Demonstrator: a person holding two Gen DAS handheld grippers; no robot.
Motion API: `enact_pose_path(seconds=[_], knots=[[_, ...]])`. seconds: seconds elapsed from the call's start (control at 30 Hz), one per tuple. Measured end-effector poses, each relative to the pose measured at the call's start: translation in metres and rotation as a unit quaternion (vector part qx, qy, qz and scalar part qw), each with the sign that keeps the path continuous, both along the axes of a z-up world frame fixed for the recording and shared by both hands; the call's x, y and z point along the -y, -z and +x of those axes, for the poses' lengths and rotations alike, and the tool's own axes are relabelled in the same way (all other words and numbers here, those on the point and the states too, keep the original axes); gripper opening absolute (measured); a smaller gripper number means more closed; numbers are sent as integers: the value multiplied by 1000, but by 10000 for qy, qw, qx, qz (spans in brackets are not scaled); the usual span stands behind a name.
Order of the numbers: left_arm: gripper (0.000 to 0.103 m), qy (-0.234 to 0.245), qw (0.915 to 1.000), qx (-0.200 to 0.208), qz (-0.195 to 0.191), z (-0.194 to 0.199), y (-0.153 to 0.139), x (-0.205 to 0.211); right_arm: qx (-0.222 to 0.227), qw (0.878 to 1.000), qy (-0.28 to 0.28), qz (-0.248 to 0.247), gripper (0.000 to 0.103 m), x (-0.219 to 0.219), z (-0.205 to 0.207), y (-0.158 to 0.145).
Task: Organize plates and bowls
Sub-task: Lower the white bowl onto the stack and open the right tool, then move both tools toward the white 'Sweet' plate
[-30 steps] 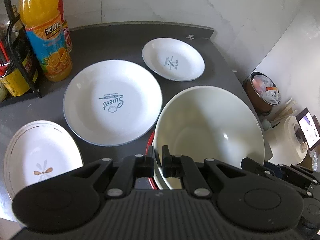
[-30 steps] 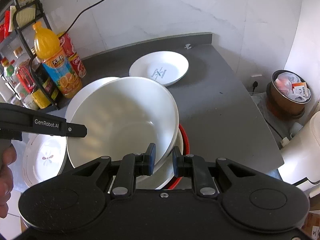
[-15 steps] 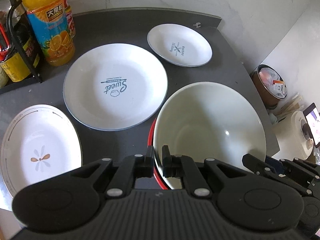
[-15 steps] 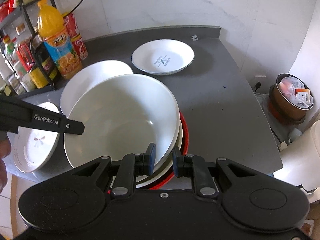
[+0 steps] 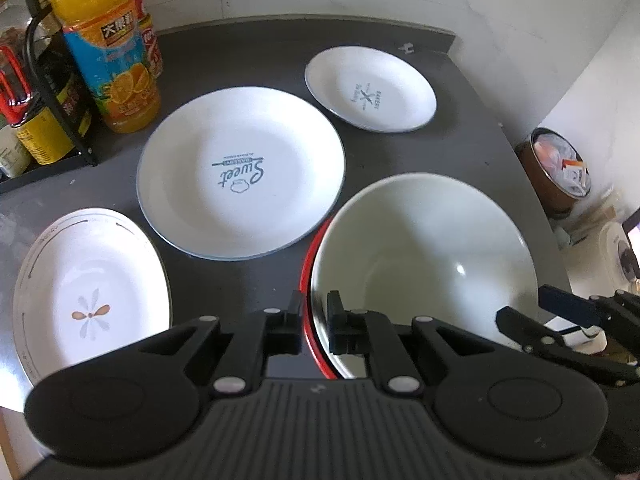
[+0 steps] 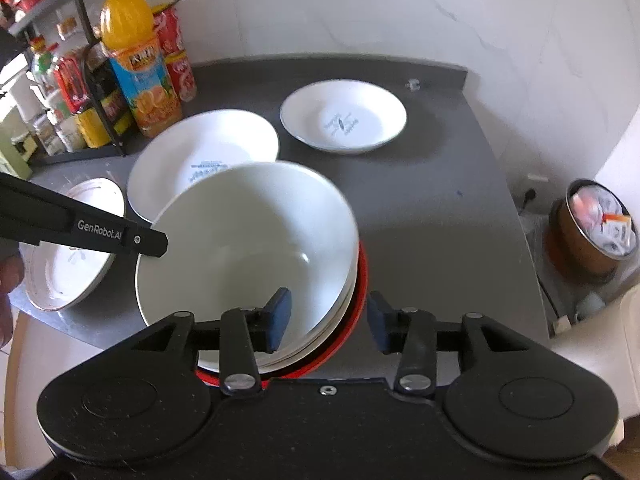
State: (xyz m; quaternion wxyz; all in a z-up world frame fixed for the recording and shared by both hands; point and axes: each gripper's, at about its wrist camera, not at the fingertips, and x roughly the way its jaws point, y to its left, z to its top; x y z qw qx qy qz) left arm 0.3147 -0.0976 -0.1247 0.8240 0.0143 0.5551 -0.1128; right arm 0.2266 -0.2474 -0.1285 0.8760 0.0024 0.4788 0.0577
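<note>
A stack of nested bowls sits at the counter's near edge: a white bowl point(image 5: 424, 248) on top, a red bowl point(image 6: 362, 276) at the bottom. My left gripper point(image 5: 314, 318) is shut on the stack's near rim, one finger inside and one outside. My right gripper point(image 6: 328, 316) is open, and the stack's rim point(image 6: 344, 296) passes between its spread blue pads without touching them. Behind lie a large "Sweet" plate point(image 5: 240, 172), a small plate point(image 5: 370, 90) and an oval flower plate point(image 5: 90, 292).
An orange juice bottle point(image 5: 106, 48), red cans point(image 6: 176, 52) and a black rack point(image 5: 40, 92) of jars stand at the back left. The dark counter point(image 6: 440, 208) ends at the right, where a bin point(image 6: 592, 232) sits on the floor. White walls close the back.
My right gripper has opened and let go of the white bowl's rim. The bowl now rests level in the stack. My left gripper stays clamped on the rim.
</note>
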Motion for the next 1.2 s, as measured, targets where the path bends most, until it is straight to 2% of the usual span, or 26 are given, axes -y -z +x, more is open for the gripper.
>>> enact_pose_path(seconds=[0.07,0.1,0.13,0.2,0.33,0.5,0.67,0.77,0.83,0.93,1.03,1.17,1.2], knots=[[11,-72,10000,34,36,1,-1,-1,61,9999,-108,46,41,5,1,-2],[13,-109,9999,33,47,1,-1,0,61,9998,-168,48,36,7,2,-2],[14,-158,9999,16,49,2,0,-1,53,9997,-222,76,26,10,4,0],[15,-264,9996,-20,34,4,1,-2,-29,9993,-319,196,21,16,8,5],[23,-597,9982,-82,20,7,4,-4,-23,9975,-640,307,17,18,10,10],[25,-836,9963,-181,33,8,2,-4,-136,9953,-810,520,18,26,15,10],[27,-906,9958,-70,-89,12,-14,-9,-226,9952,-757,581,27,34,24,5],[36,-927,9955,31,-170,16,-22,-15,-170,9955,-629,693,32,41,30,0],[45,-951,9951,17,-285,22,-26,-21,-83,9959,-521,732,44,43,34,-6],[51,-1005,9941,58,-410,31,-30,-32,59,9968,-382,705,49,40,39,-15],[63,-1009,9939,175,-409,41,-35,-44,75,9957,-220,893,56,37,48,-21],[70,-896,9950,329,-304,56,-41,-57,27,9938,6,1109,64,27,67,-30],[73,-869,9952,358,-280,58,-41,-60,66,9936,38,1125,72,24,71,-32]])
